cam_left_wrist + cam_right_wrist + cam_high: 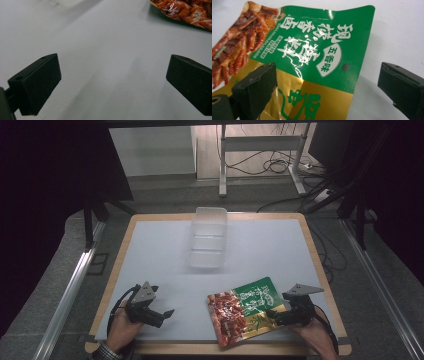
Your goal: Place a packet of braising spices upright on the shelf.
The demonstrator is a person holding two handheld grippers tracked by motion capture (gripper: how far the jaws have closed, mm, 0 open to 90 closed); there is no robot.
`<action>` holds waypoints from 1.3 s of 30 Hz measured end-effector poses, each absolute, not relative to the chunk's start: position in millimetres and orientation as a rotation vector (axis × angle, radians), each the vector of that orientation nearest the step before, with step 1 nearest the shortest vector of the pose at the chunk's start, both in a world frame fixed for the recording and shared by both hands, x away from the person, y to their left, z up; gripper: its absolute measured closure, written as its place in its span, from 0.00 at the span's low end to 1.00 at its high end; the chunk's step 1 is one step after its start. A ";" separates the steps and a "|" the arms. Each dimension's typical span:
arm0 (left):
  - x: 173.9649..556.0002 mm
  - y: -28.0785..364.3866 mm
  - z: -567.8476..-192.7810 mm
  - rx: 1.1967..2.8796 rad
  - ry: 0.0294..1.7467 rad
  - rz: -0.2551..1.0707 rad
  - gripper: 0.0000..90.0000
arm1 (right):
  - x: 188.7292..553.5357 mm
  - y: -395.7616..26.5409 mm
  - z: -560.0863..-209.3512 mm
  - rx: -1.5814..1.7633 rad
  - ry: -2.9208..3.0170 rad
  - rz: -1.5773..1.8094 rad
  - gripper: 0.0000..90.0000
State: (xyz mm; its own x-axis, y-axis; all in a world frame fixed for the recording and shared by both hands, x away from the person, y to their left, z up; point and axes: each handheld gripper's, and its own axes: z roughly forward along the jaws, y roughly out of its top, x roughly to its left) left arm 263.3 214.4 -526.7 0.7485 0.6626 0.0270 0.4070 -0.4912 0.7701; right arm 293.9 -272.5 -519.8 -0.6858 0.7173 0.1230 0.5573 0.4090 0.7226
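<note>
A flat snack packet (245, 310) in green, gold and red lies near the table's front edge, right of centre. My right gripper (274, 314) is at its right end, jaws open. In the right gripper view the packet (312, 57) lies under and between the two black jaws of the right gripper (327, 87); its gold and green edge reaches into the gap, and the pads do not press on it. My left gripper (167, 315) rests at the front left, open, well apart from the packet. In the left gripper view the left gripper (112, 85) has bare table between its jaws, and the packet's red corner (185, 12) shows at the top right.
A clear plastic lidded box (208, 237) stands at the back middle of the white table mat (150, 250). The wooden table edge (320, 265) runs along the right side. Metal rails, cables and a desk frame stand beyond the table.
</note>
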 end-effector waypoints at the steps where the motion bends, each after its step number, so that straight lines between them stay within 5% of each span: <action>1: 263.3 214.3 -526.7 2.152 0.800 0.411 0.00 | 293.9 -272.5 -519.8 1.129 2.457 1.139 0.06; 18: 262.8 212.7 -526.9 2.165 0.792 0.417 0.00 | 300.4 -242.8 -507.9 1.024 2.477 1.033 0.62; 24: 262.4 211.8 -527.2 2.174 0.790 0.423 0.00 | 305.1 -242.8 -505.4 1.086 2.480 1.009 0.97; 39: 262.0 211.6 -525.9 2.174 0.813 0.416 0.00 | 305.2 -237.2 -468.6 1.154 2.445 1.195 0.99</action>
State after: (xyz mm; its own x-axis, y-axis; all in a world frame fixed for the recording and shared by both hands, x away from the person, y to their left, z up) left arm 262.0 211.6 -525.9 0.7439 0.6674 0.0344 0.4183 -0.5052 0.7548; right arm 305.2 -237.2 -468.6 -0.6809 0.7146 0.1606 0.5657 0.3738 0.7350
